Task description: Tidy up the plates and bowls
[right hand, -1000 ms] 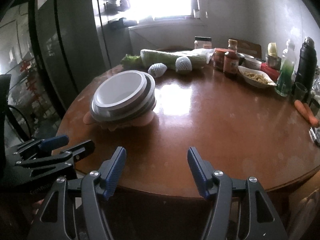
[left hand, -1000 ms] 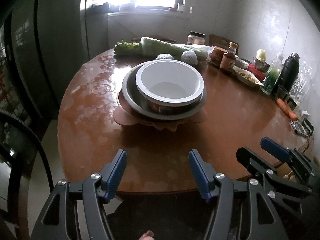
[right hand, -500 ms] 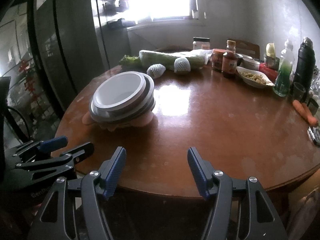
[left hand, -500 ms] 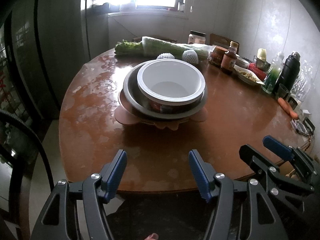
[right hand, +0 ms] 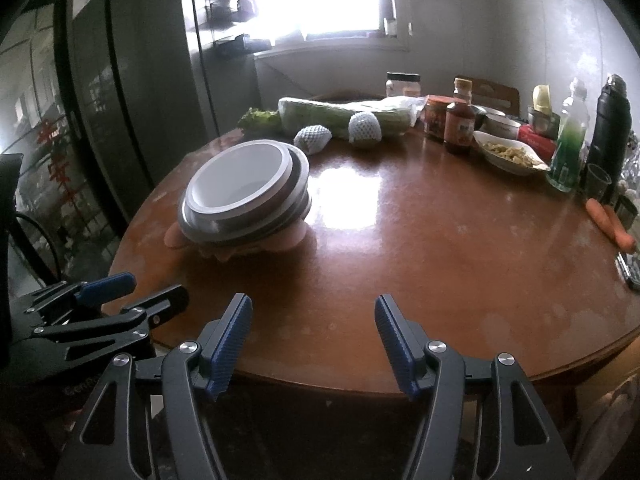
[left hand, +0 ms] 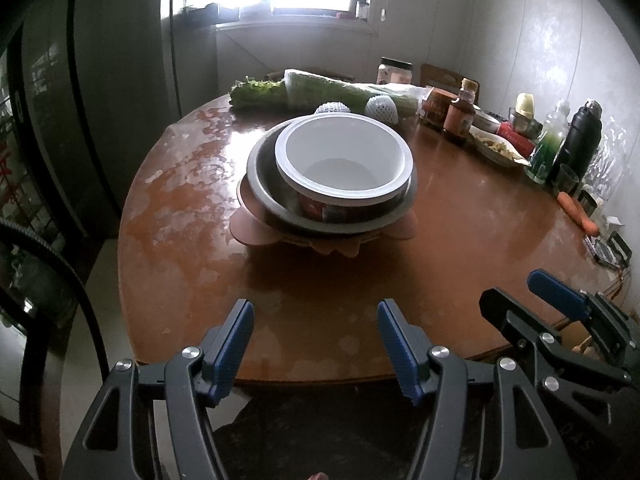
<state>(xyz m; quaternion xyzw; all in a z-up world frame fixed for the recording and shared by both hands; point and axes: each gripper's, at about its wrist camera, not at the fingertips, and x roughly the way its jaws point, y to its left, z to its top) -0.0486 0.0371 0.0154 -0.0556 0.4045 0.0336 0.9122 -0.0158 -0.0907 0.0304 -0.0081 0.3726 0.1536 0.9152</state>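
Nothing differs from before: left gripper and right gripper stay wide, empty; the white bowl hides the stacked dishes' insides.

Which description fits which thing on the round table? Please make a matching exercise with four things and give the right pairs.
Things:
1. white bowl
2. metal bowl
3. carrot
4. black flask

Descriptions:
a. lies flat near the table's right edge
b. stands upright at the far right, behind a green bottle
c. sits nested on top of the stack
d. sits on a pink flower-shaped plate and holds another bowl

Pairs: 1-c, 2-d, 3-a, 4-b
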